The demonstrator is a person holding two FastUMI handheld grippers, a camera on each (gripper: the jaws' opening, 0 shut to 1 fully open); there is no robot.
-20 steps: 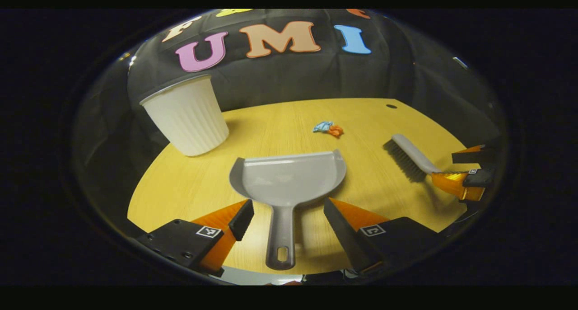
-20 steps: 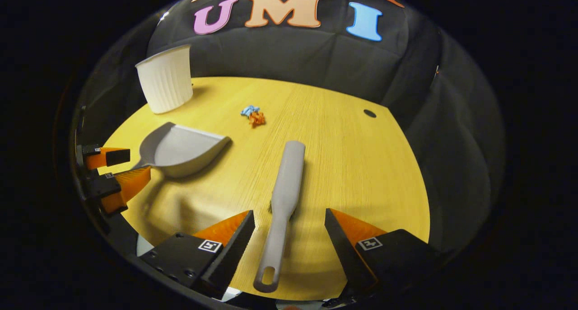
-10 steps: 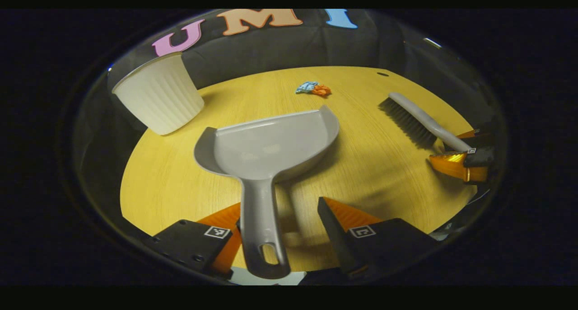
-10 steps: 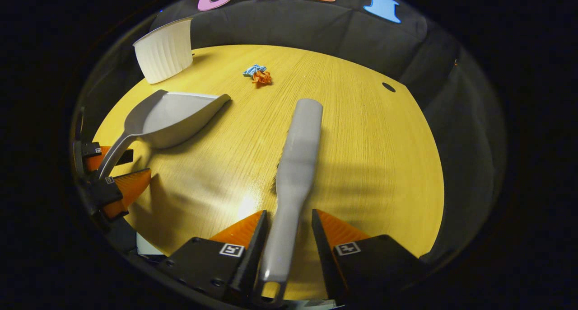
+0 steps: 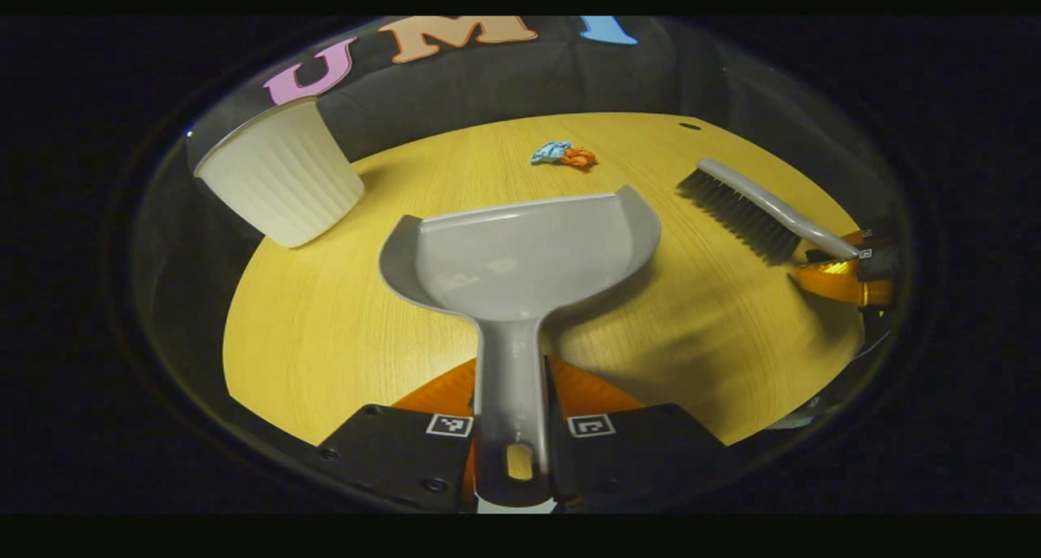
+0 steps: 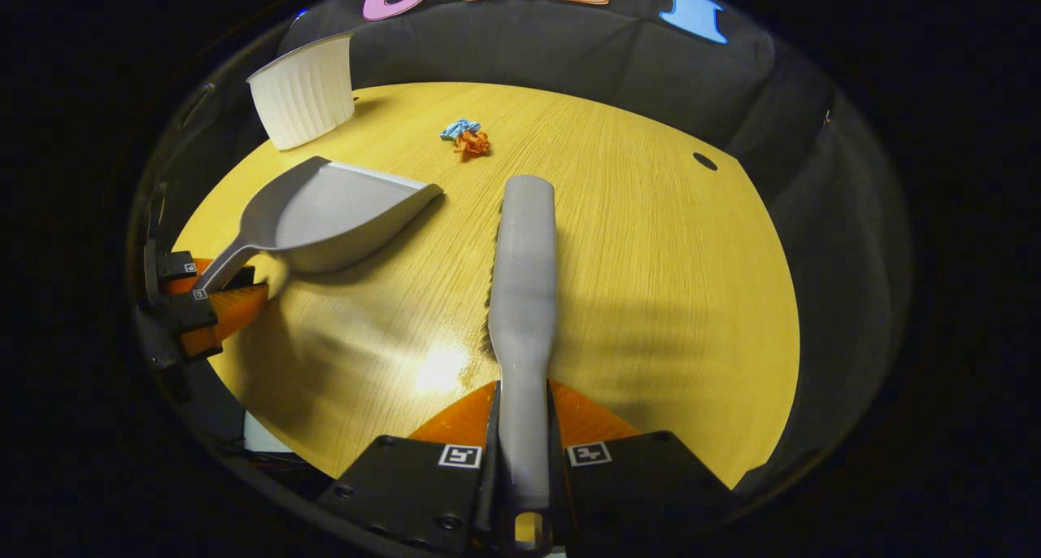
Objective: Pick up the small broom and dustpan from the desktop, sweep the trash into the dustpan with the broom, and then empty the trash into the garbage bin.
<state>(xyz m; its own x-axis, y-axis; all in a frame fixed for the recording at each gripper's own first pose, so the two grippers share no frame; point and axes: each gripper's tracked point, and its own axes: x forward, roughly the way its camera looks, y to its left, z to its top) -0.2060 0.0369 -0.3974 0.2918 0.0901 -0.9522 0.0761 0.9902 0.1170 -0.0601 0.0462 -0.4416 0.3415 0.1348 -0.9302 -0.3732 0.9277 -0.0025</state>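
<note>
Bare desktop [image 6: 651,281] around trash [image 6: 465,137]; tools clamping dustpan [image 5: 520,257], broom [image 6: 522,298].

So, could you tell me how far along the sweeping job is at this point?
Done: the left gripper is shut on the dustpan handle, and the right gripper is shut on the broom handle. In hand: both tools are held over the desktop. Left: the blue and orange trash lies unswept, and nothing has been emptied into the white bin.
</note>
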